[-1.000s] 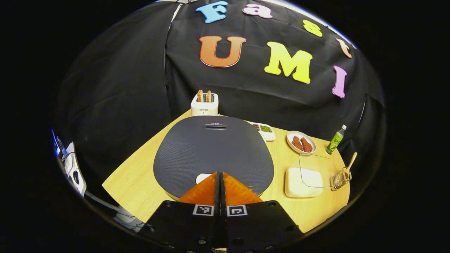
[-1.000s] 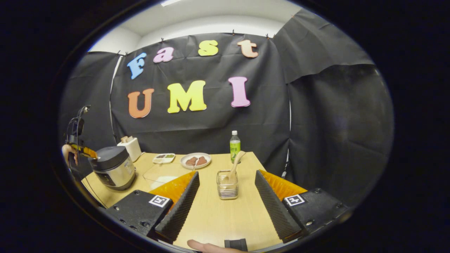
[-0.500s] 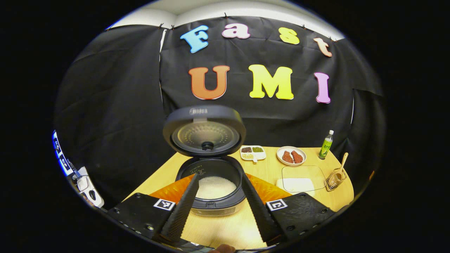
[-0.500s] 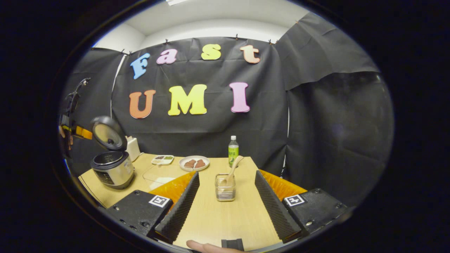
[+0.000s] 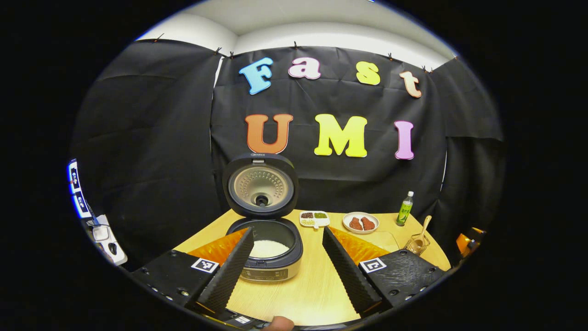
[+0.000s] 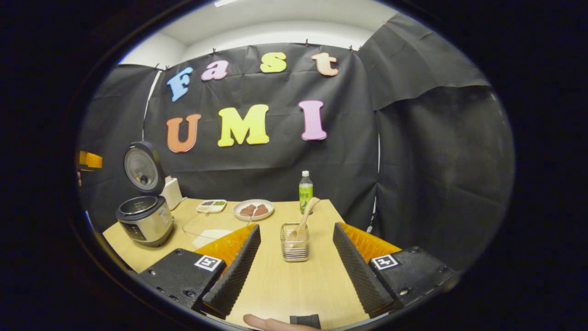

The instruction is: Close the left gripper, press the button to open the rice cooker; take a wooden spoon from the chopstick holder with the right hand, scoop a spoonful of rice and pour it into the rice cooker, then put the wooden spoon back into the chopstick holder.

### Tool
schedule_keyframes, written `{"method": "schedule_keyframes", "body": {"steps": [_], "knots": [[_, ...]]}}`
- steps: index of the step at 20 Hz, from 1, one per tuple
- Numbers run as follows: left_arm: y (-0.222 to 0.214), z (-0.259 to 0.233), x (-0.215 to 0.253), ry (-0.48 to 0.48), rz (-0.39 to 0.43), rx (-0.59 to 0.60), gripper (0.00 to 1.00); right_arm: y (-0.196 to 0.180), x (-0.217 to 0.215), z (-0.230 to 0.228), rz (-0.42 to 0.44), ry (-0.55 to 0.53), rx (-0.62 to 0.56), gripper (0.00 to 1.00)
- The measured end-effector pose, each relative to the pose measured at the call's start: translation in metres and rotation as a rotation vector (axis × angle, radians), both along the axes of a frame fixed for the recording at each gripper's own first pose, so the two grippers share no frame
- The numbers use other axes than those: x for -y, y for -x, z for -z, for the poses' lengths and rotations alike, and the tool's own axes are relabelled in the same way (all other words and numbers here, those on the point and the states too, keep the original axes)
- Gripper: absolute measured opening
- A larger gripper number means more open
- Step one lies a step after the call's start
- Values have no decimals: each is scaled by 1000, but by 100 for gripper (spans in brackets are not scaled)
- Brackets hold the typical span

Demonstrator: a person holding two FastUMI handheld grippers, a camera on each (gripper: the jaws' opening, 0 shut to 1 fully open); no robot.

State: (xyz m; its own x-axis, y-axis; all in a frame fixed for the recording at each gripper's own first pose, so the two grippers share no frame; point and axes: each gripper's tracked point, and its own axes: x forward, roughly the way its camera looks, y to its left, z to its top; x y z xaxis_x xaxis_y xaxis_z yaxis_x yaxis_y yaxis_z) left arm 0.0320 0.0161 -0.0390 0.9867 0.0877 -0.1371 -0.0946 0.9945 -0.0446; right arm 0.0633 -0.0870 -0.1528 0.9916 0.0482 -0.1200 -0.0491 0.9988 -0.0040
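Note:
The rice cooker (image 5: pixel 271 257) stands open, its lid (image 5: pixel 260 186) tilted up at the back and white rice (image 5: pixel 268 248) in the pot. My left gripper (image 5: pixel 287 232) is open a short way in front of it, holding nothing. In the right gripper view the cooker (image 6: pixel 144 225) is at the far left. The wire chopstick holder (image 6: pixel 295 248) with the wooden spoon (image 6: pixel 305 216) leaning in it stands just ahead of my open right gripper (image 6: pixel 296 228), between the lines of its fingers and untouched. The holder (image 5: pixel 417 245) also appears far right in the left gripper view.
A glass dish of rice (image 6: pixel 206 230) lies between cooker and holder. Behind it are a plate of meat (image 6: pixel 253 209), a divided dish (image 6: pixel 211 205), a green bottle (image 6: pixel 306 191) and a white toaster (image 6: pixel 172 193). The wooden table (image 6: pixel 285 285) ends just right of the holder.
The left gripper was shut against the closed cooker's top; the lid has sprung up, and the gripper has opened and drawn back. The right gripper has hardly moved.

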Motion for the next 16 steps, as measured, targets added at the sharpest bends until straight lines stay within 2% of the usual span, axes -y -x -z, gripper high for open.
{"method": "schedule_keyframes", "body": {"steps": [3,12,16], "knots": [[9,1,9,-5,27,21,96,-24,2,3,-9,-30,6,100],[25,-8,18,-29,14,144,95,-114,-5,35,-10,-48,-105,99],[22,10,33,-29,45,128,95,-149,-10,51,-25,-32,-143,99]]}}
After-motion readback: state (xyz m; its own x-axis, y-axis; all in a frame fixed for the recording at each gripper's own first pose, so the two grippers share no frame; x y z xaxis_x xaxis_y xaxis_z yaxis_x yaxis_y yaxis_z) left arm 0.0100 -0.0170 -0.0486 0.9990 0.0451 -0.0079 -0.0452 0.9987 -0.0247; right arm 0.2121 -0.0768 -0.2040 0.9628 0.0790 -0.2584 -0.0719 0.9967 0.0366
